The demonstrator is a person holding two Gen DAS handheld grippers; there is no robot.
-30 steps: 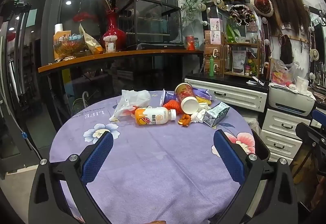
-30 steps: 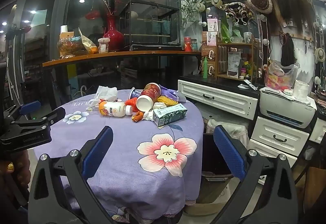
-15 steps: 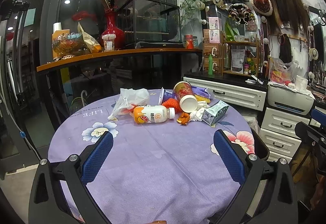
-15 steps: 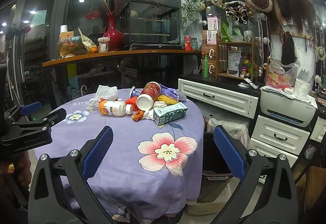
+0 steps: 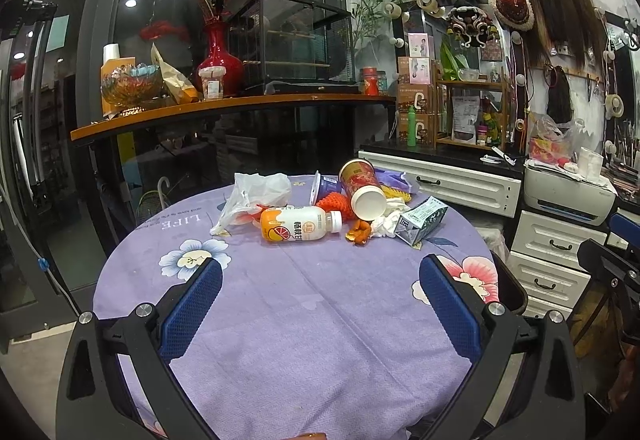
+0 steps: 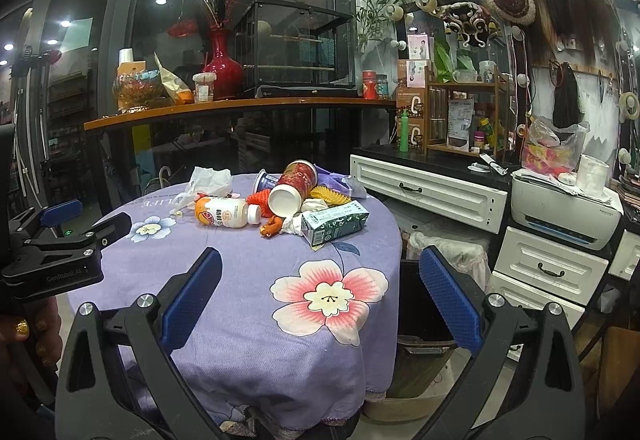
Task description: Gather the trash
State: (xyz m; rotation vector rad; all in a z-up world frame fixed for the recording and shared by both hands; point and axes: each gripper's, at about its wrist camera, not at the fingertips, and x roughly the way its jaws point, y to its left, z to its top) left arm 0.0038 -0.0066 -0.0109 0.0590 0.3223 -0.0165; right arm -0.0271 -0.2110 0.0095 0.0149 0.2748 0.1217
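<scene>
Both my left gripper (image 5: 320, 304) and right gripper (image 6: 320, 300) hang spread and empty short of the trash pile (image 5: 344, 205) at the table's (image 5: 304, 340) far side, where I judge the tipped paper cup (image 5: 362, 187) and bottle (image 5: 300, 226) could roll if nudged.

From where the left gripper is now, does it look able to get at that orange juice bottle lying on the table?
Probably yes. The left gripper is open, and only bare purple tablecloth lies between it and the bottle. The bottle lies on its side at the near edge of the pile, its near side unblocked.
</scene>
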